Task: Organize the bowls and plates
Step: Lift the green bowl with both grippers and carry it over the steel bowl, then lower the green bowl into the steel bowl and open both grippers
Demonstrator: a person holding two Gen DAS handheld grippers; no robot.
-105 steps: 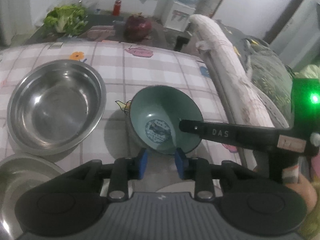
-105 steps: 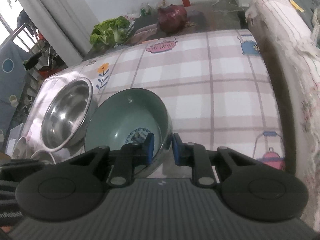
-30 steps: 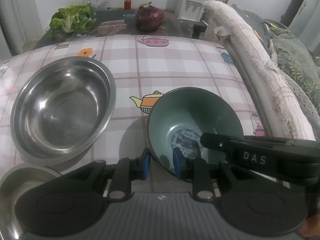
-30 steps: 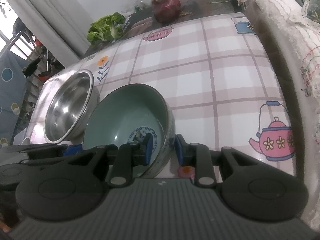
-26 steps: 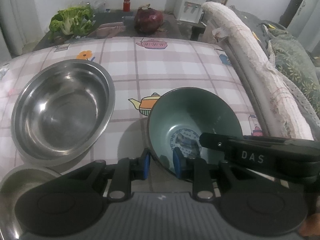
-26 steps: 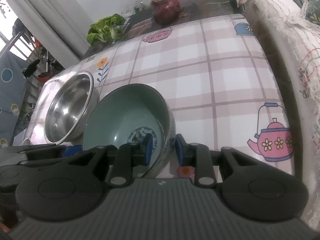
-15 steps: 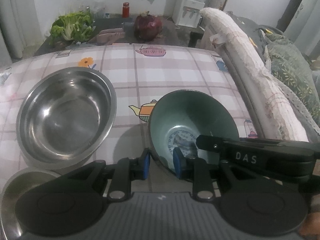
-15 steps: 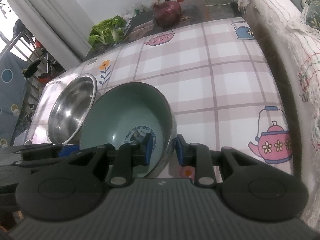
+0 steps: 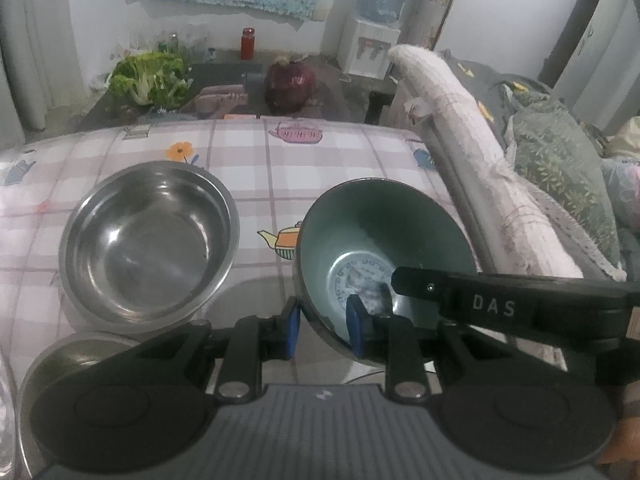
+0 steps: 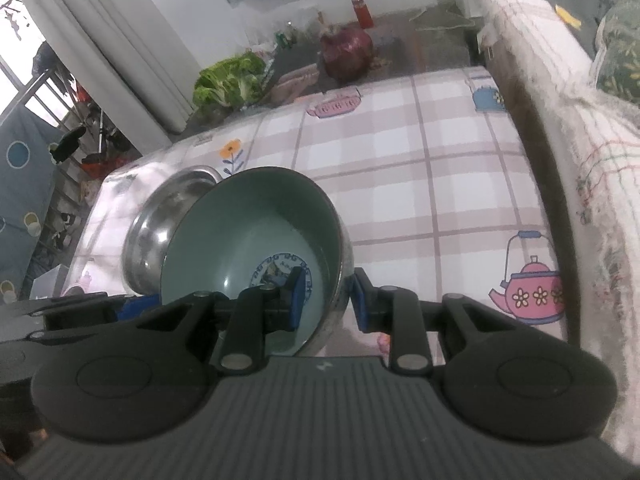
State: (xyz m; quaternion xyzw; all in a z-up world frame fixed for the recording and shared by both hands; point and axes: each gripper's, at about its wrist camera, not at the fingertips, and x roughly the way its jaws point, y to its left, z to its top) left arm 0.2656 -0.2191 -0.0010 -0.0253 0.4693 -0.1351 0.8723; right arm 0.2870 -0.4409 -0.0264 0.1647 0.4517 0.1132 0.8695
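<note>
A green ceramic bowl point(image 9: 384, 240) with a blue pattern inside is held above the checked tablecloth point(image 9: 248, 152). My left gripper point(image 9: 323, 326) is shut on its near rim. My right gripper point(image 10: 329, 299) is shut on the bowl's point(image 10: 256, 240) right rim; its black arm crosses the left wrist view at the right. A large steel bowl point(image 9: 148, 240) sits on the cloth left of the green bowl and shows behind it in the right wrist view point(image 10: 164, 216). A smaller steel bowl point(image 9: 52, 364) lies at the lower left.
A padded sofa edge point(image 9: 472, 168) runs along the table's right side. Beyond the far edge a dark low table holds lettuce point(image 9: 148, 80), a red onion-like ball point(image 9: 290, 86) and a red jar point(image 9: 247, 43). A curtain point(image 10: 100, 40) hangs at the left.
The green bowl has risen off the cloth and tilted, held by both grippers, and moved slightly left toward the steel bowl. Both grippers stay shut on its rim.
</note>
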